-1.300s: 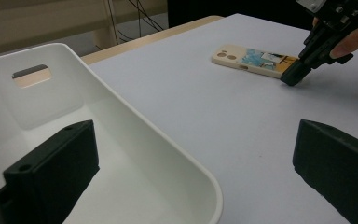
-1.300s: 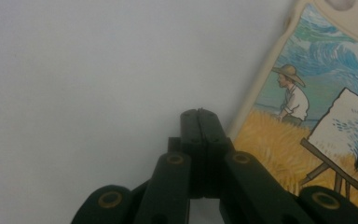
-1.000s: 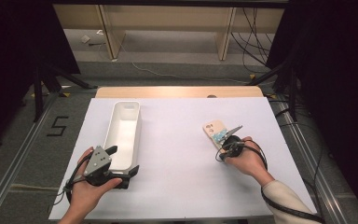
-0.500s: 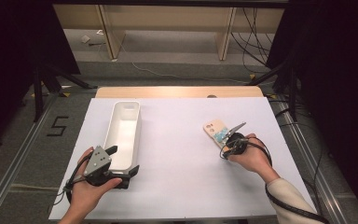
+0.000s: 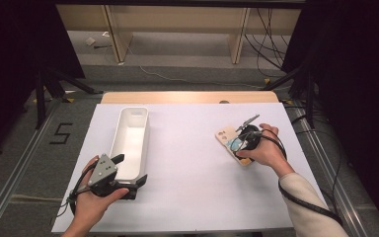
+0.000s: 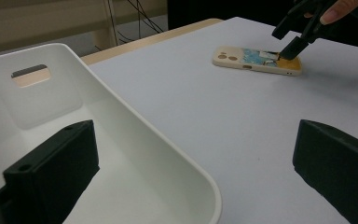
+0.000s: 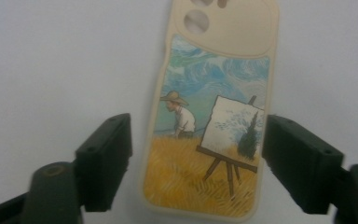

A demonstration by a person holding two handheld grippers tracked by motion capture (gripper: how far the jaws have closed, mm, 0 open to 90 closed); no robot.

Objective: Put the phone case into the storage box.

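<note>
A phone case (image 7: pixel 214 93) printed with a painter at an easel lies flat on the white table cover (image 5: pixel 187 163), at the right (image 5: pixel 225 137). My right gripper (image 7: pixel 198 140) points down over its lower end, also seen from the left gripper view (image 6: pixel 289 46). Its jaws have just been opening and now stand on either side of the case without pressing it. At the left, a long white bin (image 5: pixel 120 133) stands empty. My left gripper (image 5: pixel 130 169) straddles the bin's near right wall (image 6: pixel 121 116), one jaw inside and one outside, wide open (image 6: pixel 198 149).
A wooden table edge (image 5: pixel 187 97) runs behind the white cover. Cables and wooden shelf legs are on the floor beyond. Metal rails (image 5: pixel 10 177) flank the table on both sides.
My right hand has shifted a little up and to the right over the phone case. The left hand and the bin have stayed put.
</note>
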